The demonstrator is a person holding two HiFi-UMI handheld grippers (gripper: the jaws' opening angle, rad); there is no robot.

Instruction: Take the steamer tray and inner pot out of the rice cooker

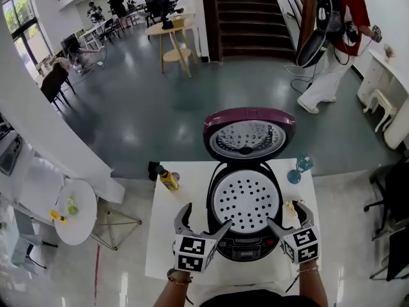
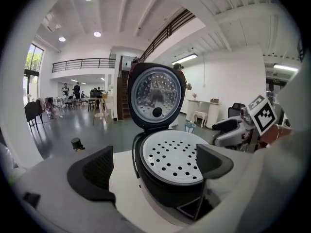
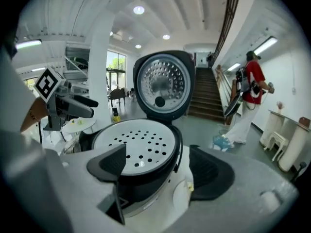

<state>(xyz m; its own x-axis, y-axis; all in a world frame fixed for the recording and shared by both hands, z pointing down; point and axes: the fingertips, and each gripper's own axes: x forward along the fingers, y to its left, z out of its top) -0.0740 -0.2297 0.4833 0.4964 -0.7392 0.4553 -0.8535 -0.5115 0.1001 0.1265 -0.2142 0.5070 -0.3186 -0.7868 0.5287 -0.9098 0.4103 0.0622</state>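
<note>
At the worktop, we hold the left gripper at 7 o'clock and the right gripper at 5 o'clock of the open rice cooker, its lid upright at 12 o'clock. The perforated steamer tray sits level in the cooker's mouth, untouched, and the inner pot lies hidden beneath it. Both sets of fingers stand wide and grip nothing, each pair framing the cooker's near wall from just short of it. The tray, we judge, must come out first. Each gripper should pinch the tray's rim on opposite sides, at about 9 and 3 o'clock. Both should then rise together and level, so the tray clears the lid and does not jam against the pot. Our wrists enter from 6 o'clock, the grippers angled inward toward each other and tilted downward, marker cubes facing up.
</note>
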